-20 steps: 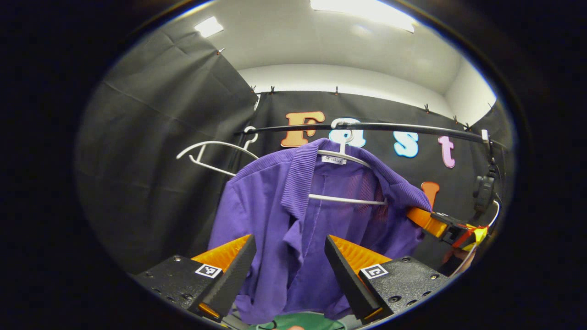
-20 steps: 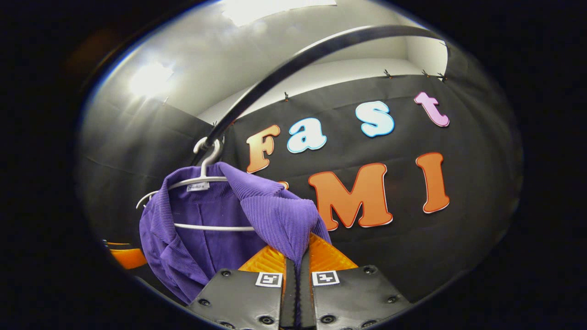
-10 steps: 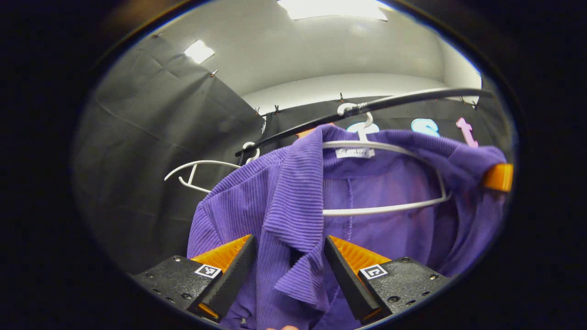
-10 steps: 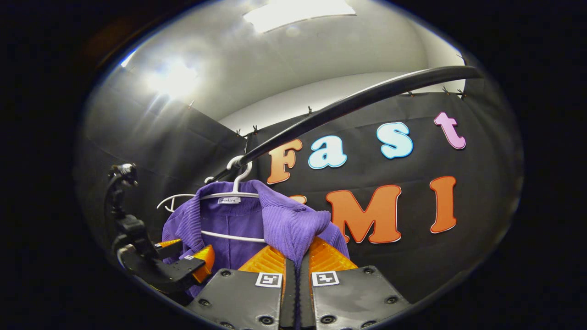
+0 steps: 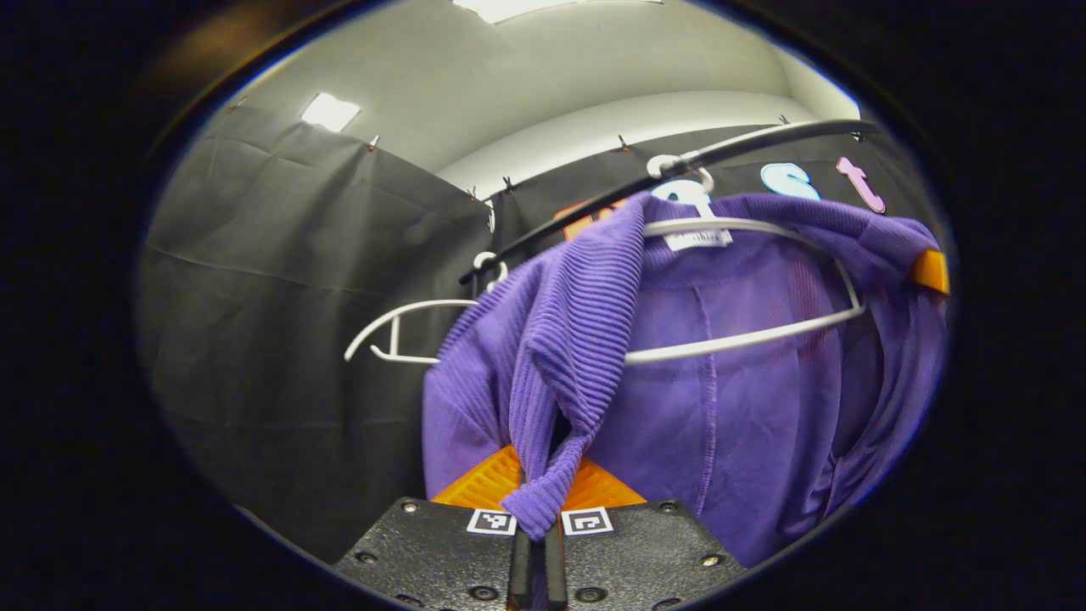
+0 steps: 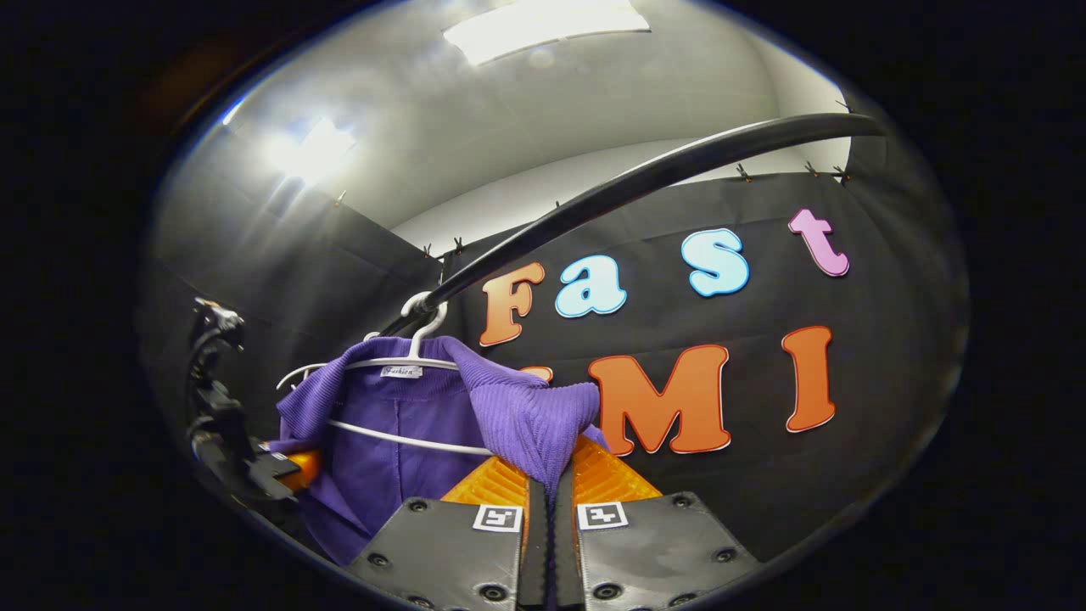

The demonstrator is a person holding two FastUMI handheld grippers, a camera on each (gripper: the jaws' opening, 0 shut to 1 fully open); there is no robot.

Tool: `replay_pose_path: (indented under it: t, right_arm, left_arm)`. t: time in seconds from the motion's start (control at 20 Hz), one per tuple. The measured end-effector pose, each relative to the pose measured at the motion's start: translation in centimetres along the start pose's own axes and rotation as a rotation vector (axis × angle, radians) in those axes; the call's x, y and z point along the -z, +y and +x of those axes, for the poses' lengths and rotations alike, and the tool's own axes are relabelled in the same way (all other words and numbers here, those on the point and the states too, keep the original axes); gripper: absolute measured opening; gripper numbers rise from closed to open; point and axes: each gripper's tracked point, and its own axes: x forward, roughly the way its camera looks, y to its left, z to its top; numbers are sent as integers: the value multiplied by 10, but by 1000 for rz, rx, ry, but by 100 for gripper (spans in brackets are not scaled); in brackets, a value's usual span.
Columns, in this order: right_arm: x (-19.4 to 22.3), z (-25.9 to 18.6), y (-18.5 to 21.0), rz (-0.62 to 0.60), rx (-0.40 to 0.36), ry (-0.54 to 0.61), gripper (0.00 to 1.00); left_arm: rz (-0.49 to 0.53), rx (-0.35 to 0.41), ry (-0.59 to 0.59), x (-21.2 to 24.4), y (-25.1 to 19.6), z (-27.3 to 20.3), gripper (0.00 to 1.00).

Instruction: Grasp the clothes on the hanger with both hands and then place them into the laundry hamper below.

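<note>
Between the left tool's (image 5: pixel 535 501) clamped fingers sits the purple jacket's (image 5: pixel 730 407) front collar edge; right tool (image 6: pixel 549 484) is clamped on the opposite shoulder. Above and beyond both tools, the jacket hangs on the white hanger (image 5: pixel 747 339), hooked over the black rail (image 6: pixel 645 182), so I'd lift up before going down to the hamper.

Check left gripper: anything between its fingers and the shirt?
Nothing. In the left gripper view the left gripper is shut directly on the purple shirt's ribbed front edge; the fabric is pinched between its fingers.
</note>
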Motion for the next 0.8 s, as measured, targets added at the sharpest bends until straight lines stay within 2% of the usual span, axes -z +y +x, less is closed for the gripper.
replay_pose_path:
  t: [0.2,0.35,0.45,0.6,0.7,0.8]
  right_arm:
    - [-19,14,-21,-11,69,-82,11]
    - [-23,30,-31,-44,102,-98,10]
    - [-30,38,-34,-25,95,-107,10]
    - [-26,50,-27,-10,61,-90,10]
    - [-25,51,-25,1,56,-83,10]
    - [-23,54,-28,19,55,-75,10]
  left_arm:
    - [-140,-85,-28,-55,59,9,8]
    - [-234,-39,-40,-85,82,36,6]
    - [-231,-40,-50,-96,102,60,6]
    - [-228,-16,-35,-93,108,97,5]
    - [-206,38,-47,-86,107,114,6]
    - [-224,95,-13,-55,104,124,6]
